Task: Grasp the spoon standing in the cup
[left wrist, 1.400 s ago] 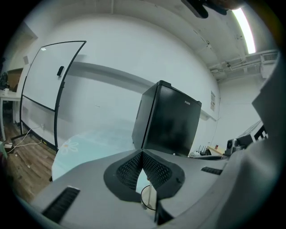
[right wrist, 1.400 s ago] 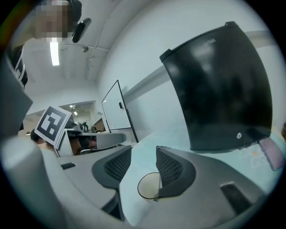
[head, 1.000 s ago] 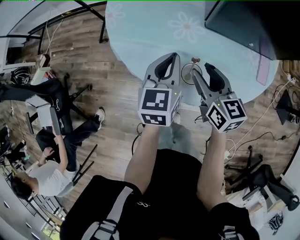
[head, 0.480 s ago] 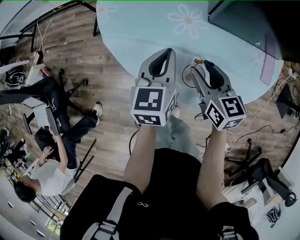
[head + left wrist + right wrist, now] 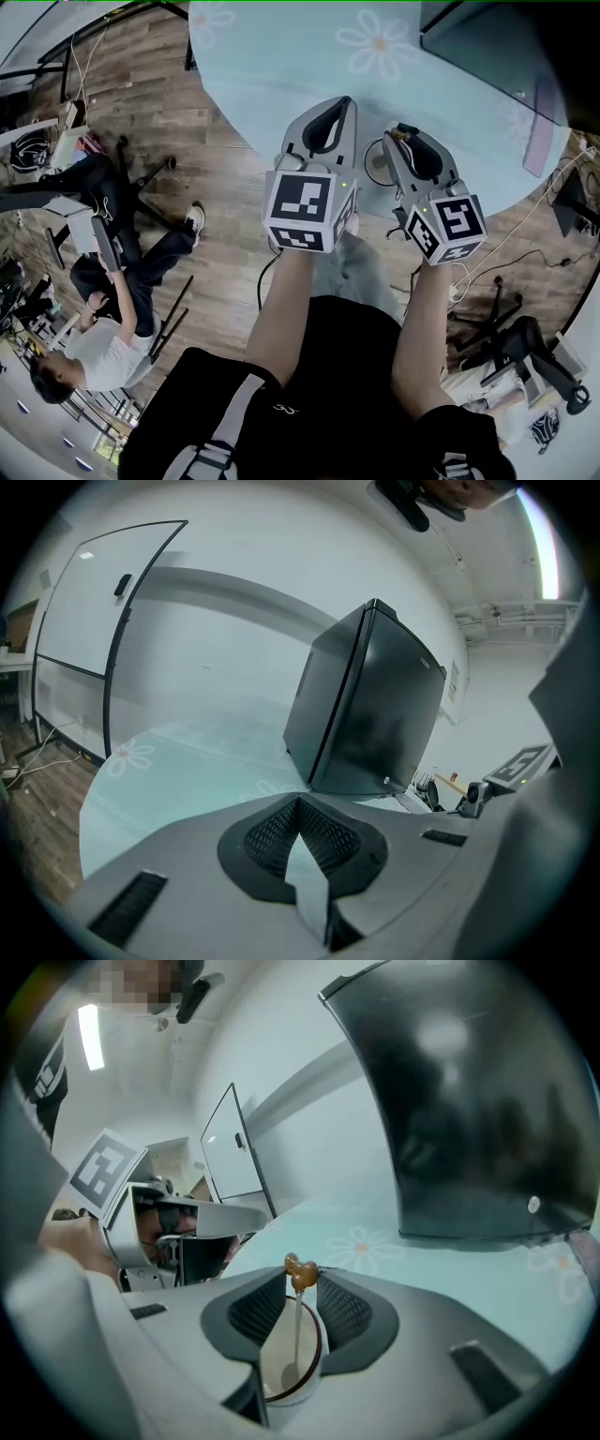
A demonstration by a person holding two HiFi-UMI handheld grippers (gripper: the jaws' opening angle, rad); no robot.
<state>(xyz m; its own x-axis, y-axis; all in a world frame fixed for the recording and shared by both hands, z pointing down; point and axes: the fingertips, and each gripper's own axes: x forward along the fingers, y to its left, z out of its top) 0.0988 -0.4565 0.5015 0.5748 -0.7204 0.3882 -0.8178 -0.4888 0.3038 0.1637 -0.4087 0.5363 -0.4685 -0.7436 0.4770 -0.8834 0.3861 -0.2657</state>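
Spoon: upright in white cup, lower centre of right gripper view, on table. Right gripper: jaws spread, straddling the stem near its brown knob. Left gripper: tips pressed together, empty. Advice: centre stem, close gently, avoid tipping cup.

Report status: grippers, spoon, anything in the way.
Left gripper shut, empty. Right gripper open, jaws flanking the spoon top. Spoon standing in cup. Nothing in the way.
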